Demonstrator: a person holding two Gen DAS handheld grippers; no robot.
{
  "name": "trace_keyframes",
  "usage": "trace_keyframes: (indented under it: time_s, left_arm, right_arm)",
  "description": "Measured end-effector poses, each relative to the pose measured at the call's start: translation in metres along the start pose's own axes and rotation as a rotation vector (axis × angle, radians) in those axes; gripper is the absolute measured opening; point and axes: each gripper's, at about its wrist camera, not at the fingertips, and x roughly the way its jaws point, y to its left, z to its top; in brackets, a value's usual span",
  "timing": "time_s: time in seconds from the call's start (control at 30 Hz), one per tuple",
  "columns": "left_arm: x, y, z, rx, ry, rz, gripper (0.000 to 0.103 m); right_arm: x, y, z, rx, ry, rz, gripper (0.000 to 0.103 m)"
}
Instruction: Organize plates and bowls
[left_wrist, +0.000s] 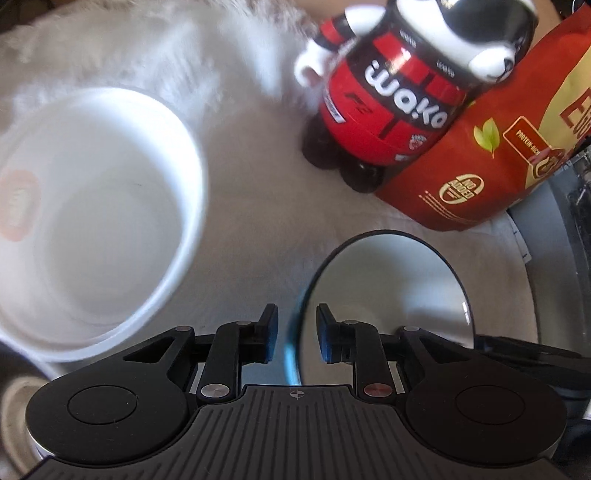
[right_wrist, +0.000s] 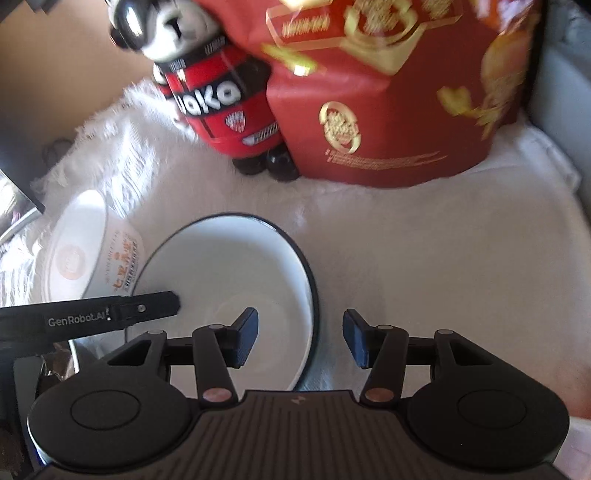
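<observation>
On the white fringed cloth (right_wrist: 424, 258), the plain white bowl with orange printing (right_wrist: 74, 254) sat toward the left edge, touching the black-rimmed white enamel bowl (right_wrist: 229, 266) mid-cloth. The left gripper (left_wrist: 293, 341) straddled that rim, jaws apart, not yet clamped. The right gripper (right_wrist: 300, 338) straddled its opposite rim, also spread. Judgement: nothing stacked; nesting remained outstanding.

Left gripper (left_wrist: 293, 338) — black ribbed body, blue pads (left_wrist: 272, 338), "GenRobot.AI" lettering.

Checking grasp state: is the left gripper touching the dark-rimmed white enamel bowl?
Cannot tell. In the left wrist view the bowl's rim sits between the left gripper's open blue pads, gaps visible; the right wrist view is ambiguous.
</observation>
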Motion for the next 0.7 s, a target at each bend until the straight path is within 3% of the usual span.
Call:
trace_keyframes:
  time_s: [0.13,0.5,0.7]
  left_arm:
    - [0.012,-0.006,0.006,0.015,0.016,0.009,0.025]
    - [0.026,-0.001,0.013,0.004,0.066,-0.029,0.027]
    - [0.028,-0.002,0.015,-0.016,0.078,-0.039,0.027]
  right_arm:
    - [0.026,-0.001,0.005,0.020,0.080,0.014,0.029]
    - [0.027,-0.009,0.007,0.030,0.086,0.050,0.027]
    - [0.033,-0.006,0.008,0.036,0.085,0.036,0.031]
